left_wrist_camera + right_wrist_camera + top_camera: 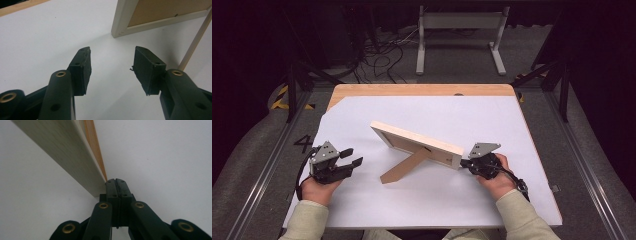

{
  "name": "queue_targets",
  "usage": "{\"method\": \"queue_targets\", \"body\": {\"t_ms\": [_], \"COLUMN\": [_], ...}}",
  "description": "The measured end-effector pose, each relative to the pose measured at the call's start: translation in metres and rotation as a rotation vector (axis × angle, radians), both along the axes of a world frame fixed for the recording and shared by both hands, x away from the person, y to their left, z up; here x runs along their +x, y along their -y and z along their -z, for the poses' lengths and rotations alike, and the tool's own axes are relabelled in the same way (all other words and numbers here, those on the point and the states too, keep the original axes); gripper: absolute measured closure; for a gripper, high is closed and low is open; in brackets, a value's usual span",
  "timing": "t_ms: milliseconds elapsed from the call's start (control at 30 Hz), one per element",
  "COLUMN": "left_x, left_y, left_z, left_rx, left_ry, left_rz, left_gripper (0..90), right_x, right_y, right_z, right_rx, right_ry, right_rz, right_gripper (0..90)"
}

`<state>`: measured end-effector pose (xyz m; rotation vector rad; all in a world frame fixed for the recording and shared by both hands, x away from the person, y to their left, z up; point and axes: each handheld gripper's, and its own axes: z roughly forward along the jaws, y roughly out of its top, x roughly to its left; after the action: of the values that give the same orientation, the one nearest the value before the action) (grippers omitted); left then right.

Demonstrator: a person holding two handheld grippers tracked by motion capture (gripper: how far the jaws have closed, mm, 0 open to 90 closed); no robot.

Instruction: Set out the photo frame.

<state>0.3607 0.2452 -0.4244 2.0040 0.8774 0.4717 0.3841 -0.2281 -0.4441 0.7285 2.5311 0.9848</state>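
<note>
2 grippers flank a pale wooden picture frame with a brown backing board (416, 142) that stands near the middle of the white sheet covering the table (422, 195), its back turned toward us and its tan wooden easel leg (404, 166) propped out behind it. That leg is why the frame stands on its own, tilted back a little, without either hand carrying it.

Our right gripper (466, 163) sits at the frame's right end with its jaws pressed flat together and nothing between them. In the right gripper view the closed tips (115, 180) meet the corner of the frame (62, 152), touching or very nearly so; we judge that we use them as a blunt pusher, to nudge or steady that end instead of pinching it.

Our left gripper (354, 158) rests well apart from the frame at the sheet's left edge, its jaws held partly apart and empty. In the left gripper view the 2 pads (82, 66) point toward the frame's near corner (120, 27), ready, we think, to catch or brace that side.

The sheet is plain and bare apart from the frame; a strip of light wooden tabletop (422, 90) shows at its far edge. Beyond lie a grey floor, a tangle of black cables (379, 57) and a white metal stand (459, 37) in a dark room.
</note>
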Motion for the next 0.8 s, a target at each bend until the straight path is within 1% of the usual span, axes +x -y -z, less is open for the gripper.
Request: {"method": "queue_targets", "body": {"t_ms": [33, 67, 100, 233, 300, 333, 400, 500, 533, 567, 733, 800], "left_x": [0.000, 0.000, 0.000, 0.002, 0.003, 0.004, 0.004, 0.005, 0.006, 0.006, 0.007, 0.008], "left_y": [0.000, 0.001, 0.001, 0.001, 0.001, 0.002, 0.002, 0.002, 0.002, 0.002, 0.002, 0.002], "left_z": [0.000, 0.000, 0.000, -0.001, -0.001, 0.000, 0.000, 0.001, 0.001, 0.001, 0.002, 0.002], "left_rx": [-0.001, -0.001, -0.001, -0.005, -0.002, -0.008, -0.001, -0.004, -0.009, -0.009, -0.005, -0.007], "left_ry": [0.003, 0.001, 0.001, 0.000, -0.008, -0.010, -0.017, -0.023, -0.019, -0.019, -0.031, -0.036], "left_rz": [-0.002, -0.004, -0.004, 0.000, 0.003, 0.004, 0.006, 0.007, 0.004, 0.004, 0.006, 0.006], "left_gripper": [48.5, 48.4, 48.3, 48.1, 47.9, 47.8, 47.7, 47.5, 47.4, 47.4, 47.2, 47.2], "right_x": [0.000, -0.001, -0.001, -0.006, -0.010, -0.011, -0.012, -0.016, -0.018, -0.018, -0.024, -0.025], "right_y": [0.000, -0.001, -0.001, -0.004, -0.005, -0.005, -0.006, -0.008, -0.010, -0.010, -0.015, -0.016], "right_z": [0.000, 0.000, 0.000, 0.000, 0.000, 0.000, 0.000, -0.001, -0.001, -0.001, -0.002, -0.002], "right_rx": [0.000, -0.002, -0.002, -0.011, -0.013, -0.015, -0.015, -0.020, -0.023, -0.023, -0.028, -0.030], "right_ry": [0.000, -0.005, -0.005, -0.014, -0.021, -0.022, -0.024, -0.028, -0.031, -0.031, -0.036, -0.036], "right_rz": [0.000, -0.019, -0.019, -0.051, -0.072, -0.085, -0.092, -0.116, -0.129, -0.129, -0.172, -0.181], "right_gripper": [90.0, 90.0, 90.0, 90.0, 90.0, 90.0, 90.0, 90.0, 90.0, 90.0, 90.0, 90.0]}}
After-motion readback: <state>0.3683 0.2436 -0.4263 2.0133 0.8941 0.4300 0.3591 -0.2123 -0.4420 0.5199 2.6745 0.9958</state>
